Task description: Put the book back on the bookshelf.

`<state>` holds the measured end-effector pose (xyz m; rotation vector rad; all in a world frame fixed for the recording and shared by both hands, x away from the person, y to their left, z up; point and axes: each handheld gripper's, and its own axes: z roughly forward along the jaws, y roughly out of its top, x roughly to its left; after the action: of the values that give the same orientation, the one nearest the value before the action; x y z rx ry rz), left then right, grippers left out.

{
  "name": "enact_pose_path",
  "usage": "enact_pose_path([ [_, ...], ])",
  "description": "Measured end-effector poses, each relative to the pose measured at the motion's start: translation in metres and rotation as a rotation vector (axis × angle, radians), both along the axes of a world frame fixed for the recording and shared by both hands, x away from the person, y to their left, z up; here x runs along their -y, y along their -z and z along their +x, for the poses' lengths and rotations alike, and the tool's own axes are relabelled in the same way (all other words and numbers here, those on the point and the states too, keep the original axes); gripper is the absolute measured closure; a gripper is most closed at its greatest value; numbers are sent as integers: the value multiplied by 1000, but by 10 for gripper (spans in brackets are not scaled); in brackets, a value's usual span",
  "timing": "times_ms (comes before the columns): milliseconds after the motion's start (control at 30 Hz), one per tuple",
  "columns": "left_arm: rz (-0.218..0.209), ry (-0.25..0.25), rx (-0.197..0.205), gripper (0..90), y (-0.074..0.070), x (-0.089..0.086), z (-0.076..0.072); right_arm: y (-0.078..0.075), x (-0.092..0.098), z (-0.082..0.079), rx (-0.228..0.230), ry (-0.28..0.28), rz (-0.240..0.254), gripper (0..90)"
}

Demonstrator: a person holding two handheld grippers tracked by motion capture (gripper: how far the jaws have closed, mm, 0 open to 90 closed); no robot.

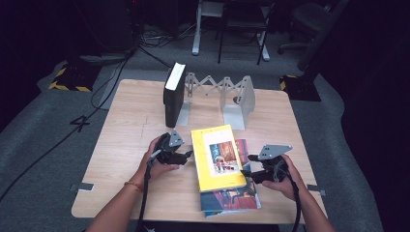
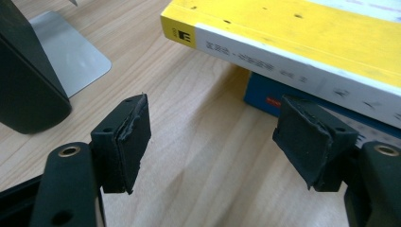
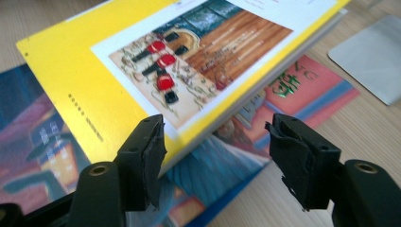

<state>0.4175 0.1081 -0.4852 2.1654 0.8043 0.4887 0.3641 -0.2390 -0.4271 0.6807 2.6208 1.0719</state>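
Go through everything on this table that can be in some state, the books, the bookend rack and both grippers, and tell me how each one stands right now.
Yellow paperback book: closed, flat, stacked askew on the other book.
Blue illustrated book: closed, flat on the table, under the yellow one.
Black hardback book: closed, upright against the rack's end plate.
Grey metal expanding bookend rack: stretched out.
Left gripper: open, empty.
Right gripper: open at the yellow book's edge, no grip.

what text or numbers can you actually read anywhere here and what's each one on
"4": taped in black on the grey floor left of the table.
Small black logo block, perhaps "E": on the yellow book at its spine end; the printed line along the white spine is too blurred to read.
Green foil characters on the colourful book underneath: cut off, unreadable.
Small print on the yellow cover: too small to read.
Black book standing in the bookend: no readable text.
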Motion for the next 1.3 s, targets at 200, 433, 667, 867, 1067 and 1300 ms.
enact_pose_path([
  [200, 2, -17, 12, 270, 2, 5, 8, 6, -13, 12, -63, -6, 3, 283],
  [433, 23, -12, 23, 274, 3, 8, 14, 14, -16, 32, -188, -28, 33, 172],
  [667, -2, 36, -13, 320, 1, 7, 20, 12, -30, 41, -223, -70, -23, 116],
  [867, -26, 63, -12, 473, -2, 7, 21, 13, -33, 40, -174, -70, 3, 125],
  [1067, -17, 51, -17, 442, 0, 7, 22, 4, -33, 39, -115, -72, 118, 327],
  [1300, -29, 46, -35, 416, 2, 7, 26, 7, -45, 50, -135, -80, 105, 393],
])
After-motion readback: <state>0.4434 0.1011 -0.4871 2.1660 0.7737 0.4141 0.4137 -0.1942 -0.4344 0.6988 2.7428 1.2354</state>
